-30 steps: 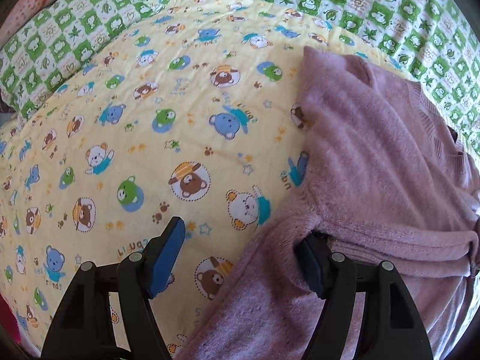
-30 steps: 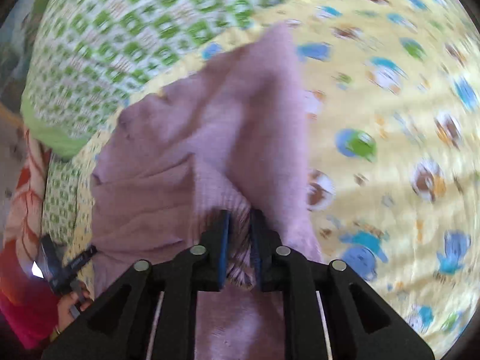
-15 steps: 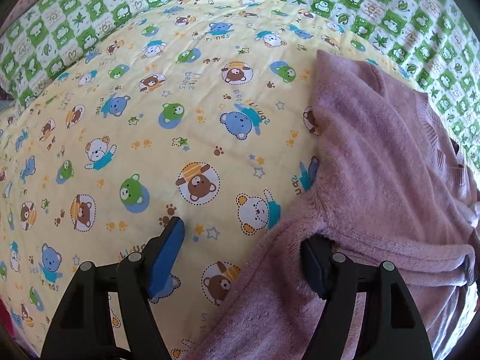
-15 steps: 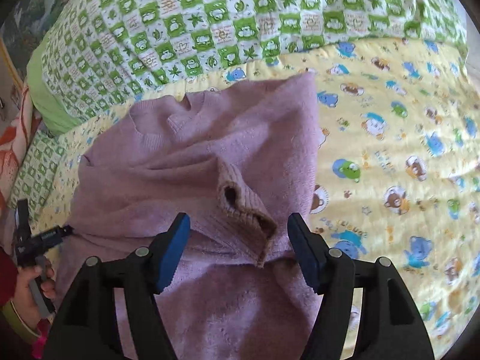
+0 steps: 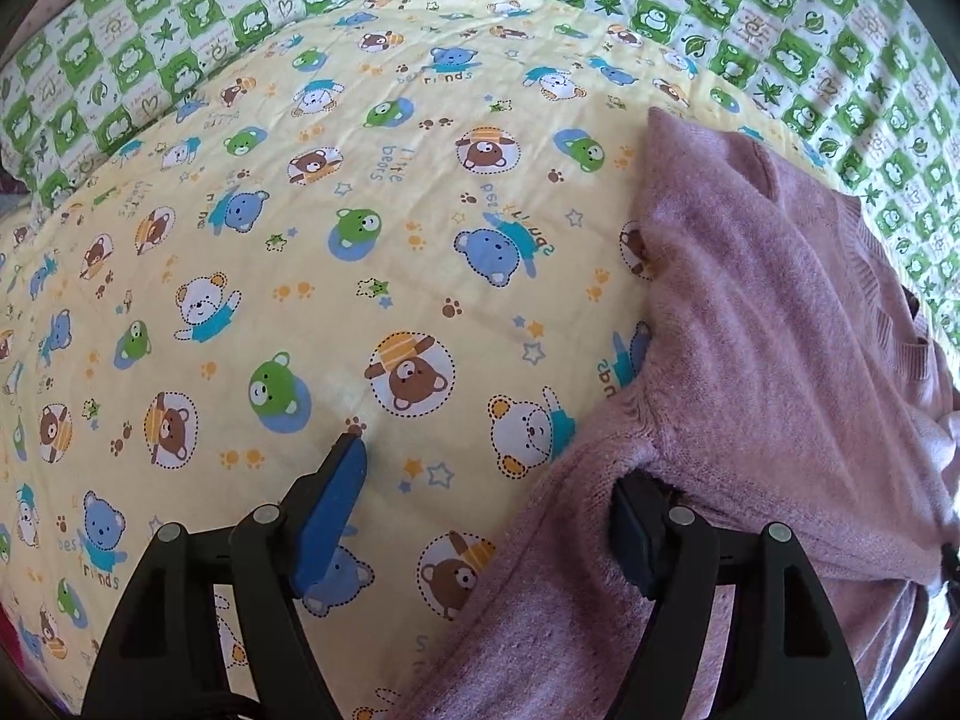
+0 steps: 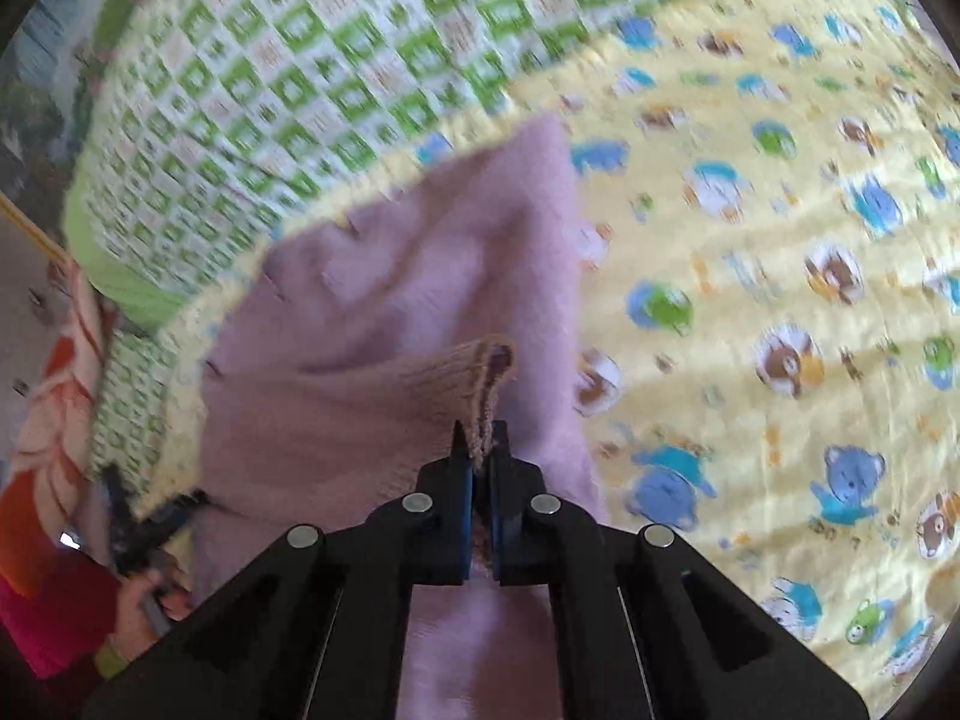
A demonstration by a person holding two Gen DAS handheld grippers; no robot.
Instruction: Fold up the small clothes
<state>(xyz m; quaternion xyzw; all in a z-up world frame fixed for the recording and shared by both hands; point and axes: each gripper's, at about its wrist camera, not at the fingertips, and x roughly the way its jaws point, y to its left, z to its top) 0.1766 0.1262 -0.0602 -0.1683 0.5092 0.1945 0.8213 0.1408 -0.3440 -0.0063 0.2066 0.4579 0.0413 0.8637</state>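
left claw (image 5: pixel 486 498) jaws opening | right claw (image 6: pixel 479 450) clamped

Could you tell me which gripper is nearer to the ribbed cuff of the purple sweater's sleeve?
Right. The right gripper is shut on the ribbed cuff. The left gripper is open at the purple sweater's other side, one finger tucked under its edge.

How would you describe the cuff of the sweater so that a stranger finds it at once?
Start at the yellow bear-print sheet, then the purple sweater lying on it near the green checked quilt. The cuff is the ribbed, tan-tinged sleeve end pinched in the shut right tongs, unlike the smooth knit around it.
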